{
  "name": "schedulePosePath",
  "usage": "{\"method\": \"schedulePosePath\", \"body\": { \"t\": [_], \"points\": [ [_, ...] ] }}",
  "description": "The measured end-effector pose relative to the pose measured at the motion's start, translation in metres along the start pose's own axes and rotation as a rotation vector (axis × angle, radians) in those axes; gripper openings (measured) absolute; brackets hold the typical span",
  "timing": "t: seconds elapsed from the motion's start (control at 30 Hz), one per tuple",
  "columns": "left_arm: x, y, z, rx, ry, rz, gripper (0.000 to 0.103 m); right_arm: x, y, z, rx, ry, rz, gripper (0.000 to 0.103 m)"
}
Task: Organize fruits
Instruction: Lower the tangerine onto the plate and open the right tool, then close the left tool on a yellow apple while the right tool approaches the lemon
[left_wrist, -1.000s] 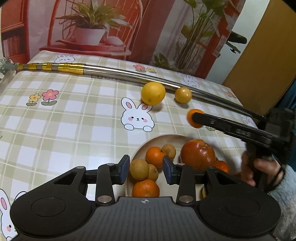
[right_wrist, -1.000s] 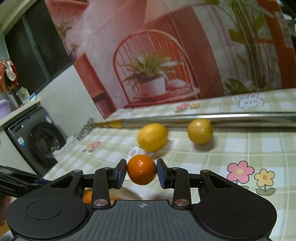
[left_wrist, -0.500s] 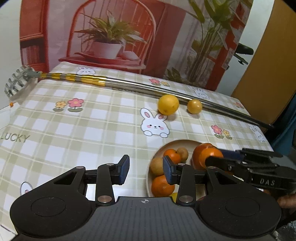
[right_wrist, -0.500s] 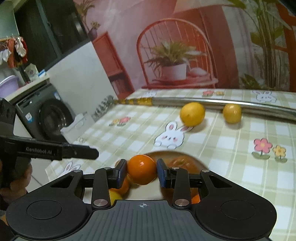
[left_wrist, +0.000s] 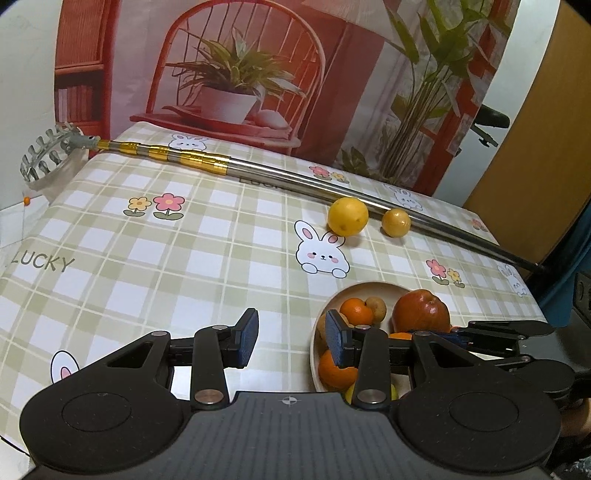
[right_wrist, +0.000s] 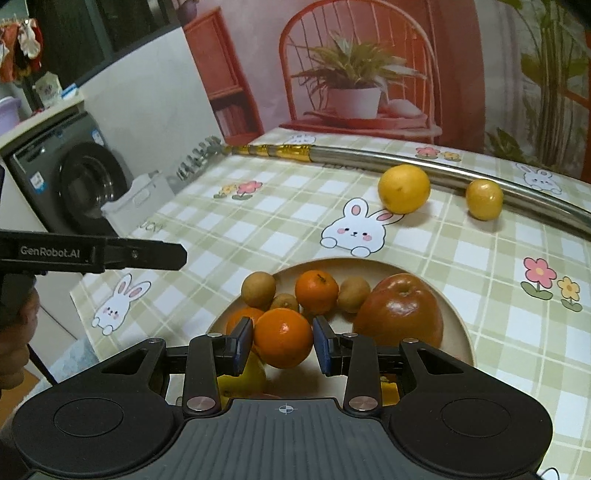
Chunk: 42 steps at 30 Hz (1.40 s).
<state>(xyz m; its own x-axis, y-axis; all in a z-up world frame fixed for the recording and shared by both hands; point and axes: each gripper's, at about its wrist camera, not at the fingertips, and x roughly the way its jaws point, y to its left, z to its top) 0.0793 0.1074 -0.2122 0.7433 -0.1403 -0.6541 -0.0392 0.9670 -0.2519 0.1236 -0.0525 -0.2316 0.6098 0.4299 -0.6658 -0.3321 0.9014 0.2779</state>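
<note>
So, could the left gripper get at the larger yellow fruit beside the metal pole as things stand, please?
Probably yes: the left gripper is open and empty, and the larger yellow fruit sits alone on bare tablecloth, with only the metal pole behind it.

A plate (right_wrist: 458, 325) is set on the table (right_wrist: 280, 229), with an apple (right_wrist: 399, 314) placed at its 3 o'clock side. Two lemons (right_wrist: 404, 188) are found at 12 o'clock beyond it, backed by a pole (right_wrist: 406, 166).
</note>
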Motion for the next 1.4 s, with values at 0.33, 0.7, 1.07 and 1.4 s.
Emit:
{"method": "schedulePosePath", "body": {
  "t": [0.33, 0.7, 1.07, 1.4],
  "points": [
    [0.003, 0.002, -0.001, -0.002, 0.002, 0.004, 0.042, 0.017, -0.002, 0.002, 0.010, 0.050, -0.022, 0.033],
    [0.005, 0.000, -0.002, 0.012, 0.012, -0.005, 0.042, 0.018, -0.004, 0.000, 0.019, 0.049, 0.001, 0.034],
    [0.006, 0.000, -0.001, 0.010, 0.013, -0.006, 0.042, -0.013, -0.018, 0.007, 0.050, -0.065, -0.015, 0.034],
    [0.010, -0.010, 0.015, 0.048, 0.004, -0.025, 0.042, -0.053, -0.071, 0.029, 0.090, -0.188, -0.147, 0.034]
  ]
}}
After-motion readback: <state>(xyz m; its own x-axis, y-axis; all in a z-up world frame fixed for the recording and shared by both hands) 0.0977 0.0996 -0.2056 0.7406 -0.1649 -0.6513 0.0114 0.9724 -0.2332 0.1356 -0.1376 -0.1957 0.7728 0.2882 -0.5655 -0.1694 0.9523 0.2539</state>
